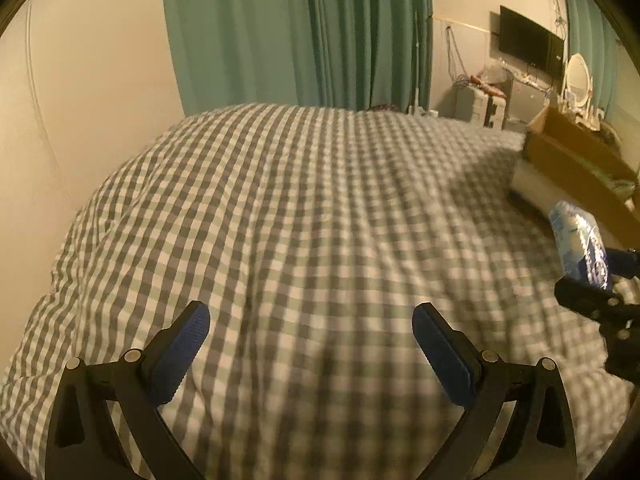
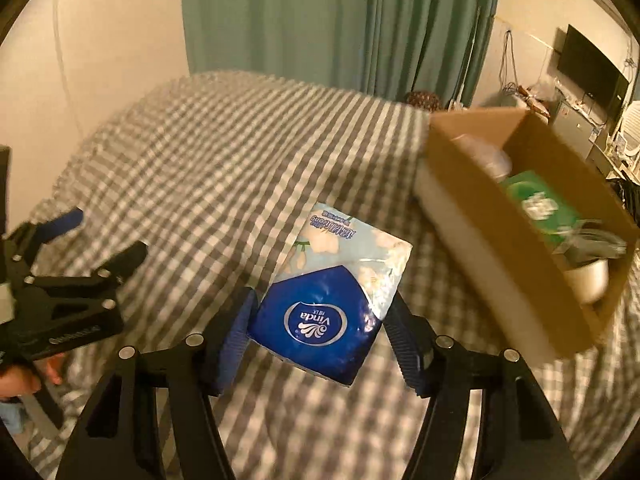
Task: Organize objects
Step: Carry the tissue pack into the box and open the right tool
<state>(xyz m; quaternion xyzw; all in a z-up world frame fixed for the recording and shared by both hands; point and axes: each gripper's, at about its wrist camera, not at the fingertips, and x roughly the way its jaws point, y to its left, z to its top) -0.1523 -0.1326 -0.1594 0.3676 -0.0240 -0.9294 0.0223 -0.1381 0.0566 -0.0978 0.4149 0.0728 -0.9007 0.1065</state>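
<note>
At the far left the plain wall point(image 1: 80, 92) meets the bed, and the green-and-white checked bedcover point(image 1: 288, 208) fills most of both views. The left gripper point(image 1: 311, 312) hangs over bare cover with its jaws spread wide, the blue pads point(image 1: 182, 354) well apart and nothing between them. From the right wrist view the same gripper sits at the left edge, and part of the person's hand point(image 2: 20, 376) shows below it. Behind the bed a green curtain point(image 1: 296, 32) hangs. Further right, the right gripper point(image 2: 320, 304) is closed on a blue-and-white Vinda tissue pack point(image 2: 332, 296), its pads pressed against both sides of the dark blue end, the pale end pointing away from the camera; the pack is held up off the cover. In the left wrist view that pack shows at the right edge. To the right of it an open cardboard box point(image 2: 480, 200) sits on the bed, near the pack but not touching it. Inside are a green package point(image 2: 536, 204) and some blurred pale containers that cannot be told apart. A dark screen point(image 1: 528, 40) hangs on the far wall
</note>
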